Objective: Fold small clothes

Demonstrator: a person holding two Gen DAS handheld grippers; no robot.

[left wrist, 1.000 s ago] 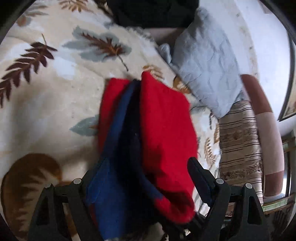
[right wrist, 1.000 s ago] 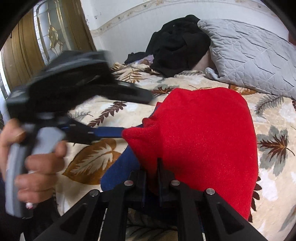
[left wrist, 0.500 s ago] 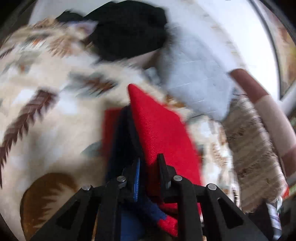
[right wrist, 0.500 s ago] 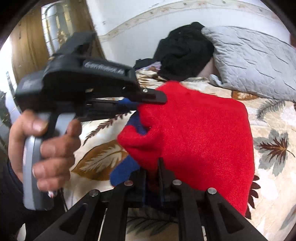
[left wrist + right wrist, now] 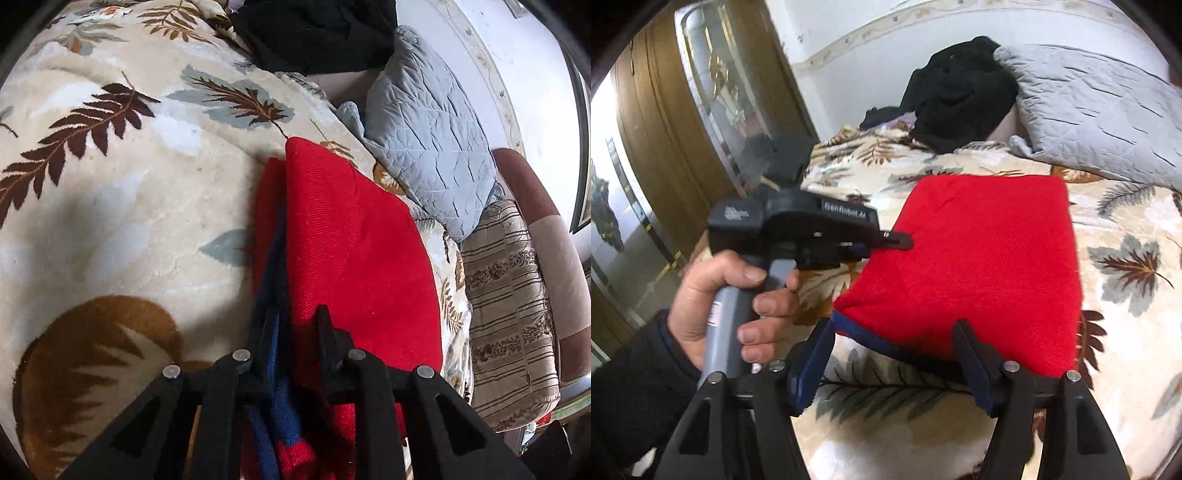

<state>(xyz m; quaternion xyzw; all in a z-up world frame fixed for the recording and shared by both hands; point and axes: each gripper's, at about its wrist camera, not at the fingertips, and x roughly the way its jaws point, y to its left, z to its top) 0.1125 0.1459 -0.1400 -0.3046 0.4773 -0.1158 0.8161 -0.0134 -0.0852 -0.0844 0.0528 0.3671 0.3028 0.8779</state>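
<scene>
Two hand-held grippers work at one folded red sweater (image 5: 982, 266) with blue trim, which lies on the leaf-patterned blanket (image 5: 122, 206) of the bed, near a grey pillow (image 5: 1097, 110) and a heap of black clothes (image 5: 960, 92). The left hand-held gripper (image 5: 291, 332), gripped by a bare hand (image 5: 735, 306), has its jaws pinched on the sweater's side edge. The right hand-held gripper (image 5: 894, 354) has just been opening; its jaws stand spread at the near hem, pads off the cloth.
</scene>
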